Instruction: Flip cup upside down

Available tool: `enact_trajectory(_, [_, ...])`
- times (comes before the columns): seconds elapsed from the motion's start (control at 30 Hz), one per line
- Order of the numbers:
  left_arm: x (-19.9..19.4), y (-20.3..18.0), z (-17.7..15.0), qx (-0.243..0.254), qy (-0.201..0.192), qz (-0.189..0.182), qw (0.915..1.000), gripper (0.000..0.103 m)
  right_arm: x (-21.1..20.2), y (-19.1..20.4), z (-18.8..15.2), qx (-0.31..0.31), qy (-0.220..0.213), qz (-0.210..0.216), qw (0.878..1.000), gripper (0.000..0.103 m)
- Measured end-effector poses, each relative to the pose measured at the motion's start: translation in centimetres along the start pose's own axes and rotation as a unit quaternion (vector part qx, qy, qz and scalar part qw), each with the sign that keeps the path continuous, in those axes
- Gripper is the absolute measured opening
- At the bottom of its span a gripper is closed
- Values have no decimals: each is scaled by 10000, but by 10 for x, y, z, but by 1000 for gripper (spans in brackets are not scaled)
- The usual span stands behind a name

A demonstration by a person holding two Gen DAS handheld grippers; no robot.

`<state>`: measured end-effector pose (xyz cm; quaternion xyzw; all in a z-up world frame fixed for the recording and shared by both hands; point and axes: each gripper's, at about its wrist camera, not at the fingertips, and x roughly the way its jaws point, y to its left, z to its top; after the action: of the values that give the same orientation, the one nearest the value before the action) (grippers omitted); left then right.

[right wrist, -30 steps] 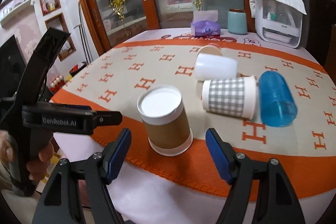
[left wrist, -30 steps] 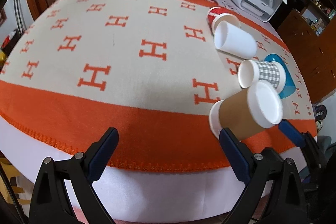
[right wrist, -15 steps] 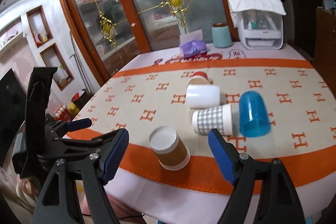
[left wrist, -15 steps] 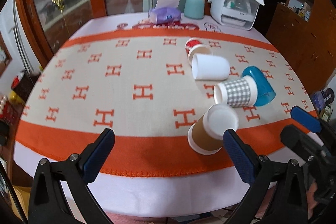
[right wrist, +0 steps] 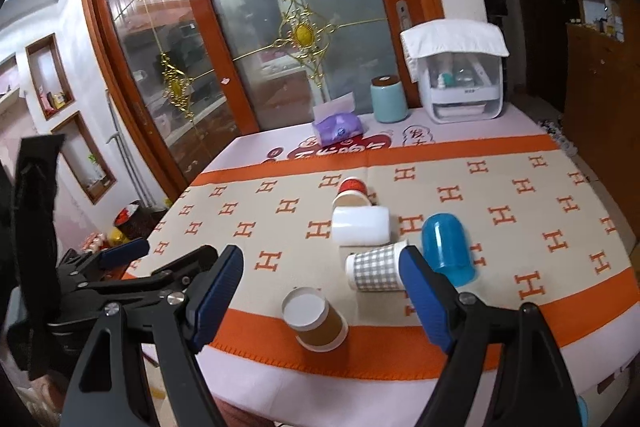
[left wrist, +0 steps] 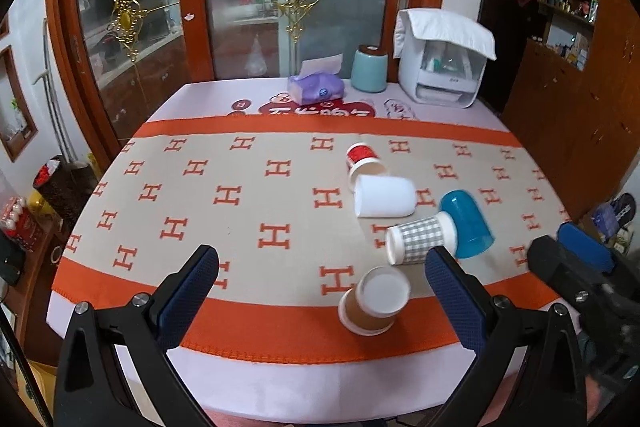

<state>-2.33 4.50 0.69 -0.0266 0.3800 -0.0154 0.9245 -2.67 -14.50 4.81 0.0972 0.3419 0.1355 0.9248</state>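
Cup: brown cup [left wrist: 372,305] stands upside down on orange border, axis vertical.
Tongs: left gripper [left wrist: 320,291] and right gripper [right wrist: 320,291] both wide, empty, raised clear; cup lies below and ahead, between each pair's fingers.

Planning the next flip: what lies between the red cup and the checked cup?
The white cup, on its side, lies between the red cup and the checked cup; both wrist views show it.
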Motion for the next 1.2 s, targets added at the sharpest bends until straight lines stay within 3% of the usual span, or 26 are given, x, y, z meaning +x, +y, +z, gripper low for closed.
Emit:
enact_trajectory(0.1, [-5,-3,5,9,-54,-74,10000,102,-3,0,2,-29,-99,-172,9998,81])
enact_trajectory(0.37, [-11,-14,8,59,-318,350,9989,102,-2,-1,2,-35,-213,-296,9993,81])
enact_trajectory(1.2, [1,-11,3,-89,-165,404,9990,102,1,-1,-1,5,-151,-458,9988,81])
